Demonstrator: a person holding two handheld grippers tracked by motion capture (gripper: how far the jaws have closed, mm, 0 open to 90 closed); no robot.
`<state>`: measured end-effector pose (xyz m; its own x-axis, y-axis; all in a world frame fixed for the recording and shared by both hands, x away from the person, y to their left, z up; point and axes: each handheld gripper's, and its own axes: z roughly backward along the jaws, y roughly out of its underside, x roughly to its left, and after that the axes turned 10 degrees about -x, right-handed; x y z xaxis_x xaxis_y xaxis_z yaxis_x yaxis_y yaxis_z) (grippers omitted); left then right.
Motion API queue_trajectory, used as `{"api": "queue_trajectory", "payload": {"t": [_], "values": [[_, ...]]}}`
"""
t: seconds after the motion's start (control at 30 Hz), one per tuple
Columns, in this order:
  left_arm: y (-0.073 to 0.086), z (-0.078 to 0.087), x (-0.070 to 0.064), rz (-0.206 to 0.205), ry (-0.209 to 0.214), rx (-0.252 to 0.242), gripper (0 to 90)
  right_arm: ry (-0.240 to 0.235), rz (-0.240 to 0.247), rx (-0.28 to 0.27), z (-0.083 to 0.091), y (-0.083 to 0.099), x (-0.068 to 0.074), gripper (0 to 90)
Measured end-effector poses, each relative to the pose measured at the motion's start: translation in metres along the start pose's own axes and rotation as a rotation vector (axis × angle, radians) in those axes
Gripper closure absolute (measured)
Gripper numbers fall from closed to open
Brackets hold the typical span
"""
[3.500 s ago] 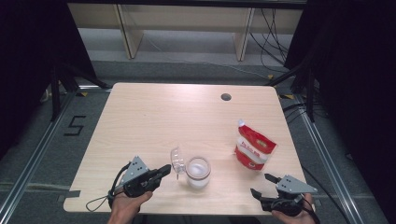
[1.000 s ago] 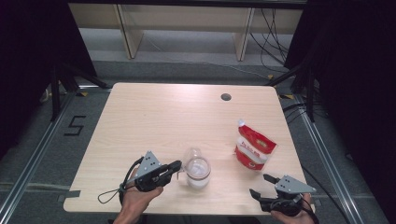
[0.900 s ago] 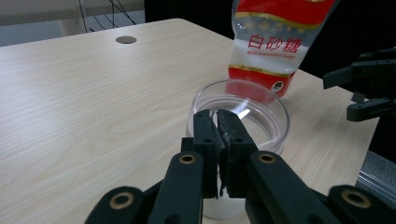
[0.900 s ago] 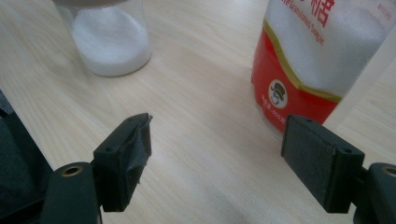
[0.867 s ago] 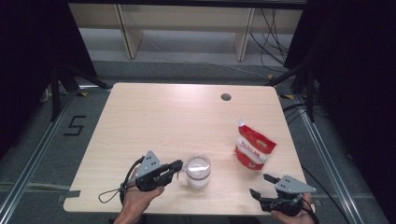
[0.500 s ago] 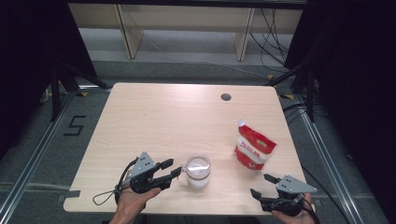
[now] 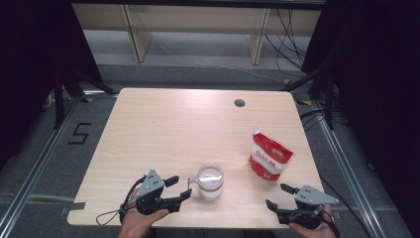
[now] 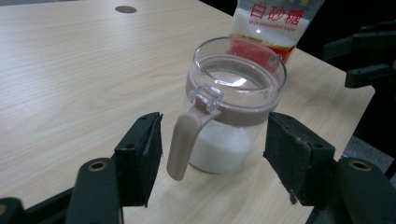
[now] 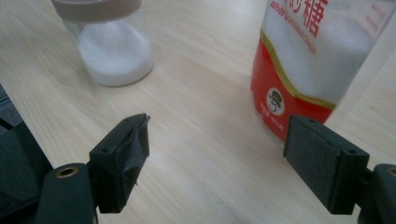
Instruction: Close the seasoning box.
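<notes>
The wooden table (image 7: 163, 129) lay bare across most of its top, with a small round hole (image 7: 239, 103) toward its far edge at about one o'clock from the centre. Nothing stood between either gripper and the things in front of it.

At the near left, the left gripper (image 7: 178, 189) rested low over the table edge in the person's left hand (image 7: 141, 220), its jaws pointing toward three o'clock. In the left gripper view, those jaws stood wide apart and held nothing; the jar's tan handle (image 8: 184, 140) hung in the gap between them, closer to the left pad, and seemed not to touch either pad, though the angle makes that hard to be sure of.

The jar (image 7: 209, 181) stood upright just beyond the left gripper's tips, at about three o'clock from it, near the front edge. It was clear, with a brown band, a clear lid closed on top, and white grains filling its lower part.

The red and white sugar bag (image 7: 269, 157) stood at about two o'clock from the jar, well apart from it.

At the near right, the right gripper (image 7: 277, 196) sat in the right hand (image 7: 312, 228), at about five o'clock from the bag. Its jaws were spread wide and empty, aimed toward ten o'clock, with bare table between them and the bag just beyond the right jaw.
</notes>
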<state>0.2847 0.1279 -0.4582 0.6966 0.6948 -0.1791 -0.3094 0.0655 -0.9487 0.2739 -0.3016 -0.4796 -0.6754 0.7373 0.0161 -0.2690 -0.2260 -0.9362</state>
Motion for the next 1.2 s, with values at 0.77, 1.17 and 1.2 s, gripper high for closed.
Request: {"api": "queue_trajectory", "payload": {"t": [0.77,1.17,1.2], "values": [[0.023,0.002,0.002,-0.018,0.008,0.074,27.8,0.0,0.012,0.005,0.002,0.0,-0.001,20.6],[0.037,-0.002,0.004,-0.011,0.025,0.128,26.6,0.002,-0.042,0.07,0.001,0.004,0.004,16.0],[0.038,-0.002,0.003,0.001,0.017,0.135,26.6,-0.005,-0.024,0.067,0.0,0.005,0.002,16.0]]}}
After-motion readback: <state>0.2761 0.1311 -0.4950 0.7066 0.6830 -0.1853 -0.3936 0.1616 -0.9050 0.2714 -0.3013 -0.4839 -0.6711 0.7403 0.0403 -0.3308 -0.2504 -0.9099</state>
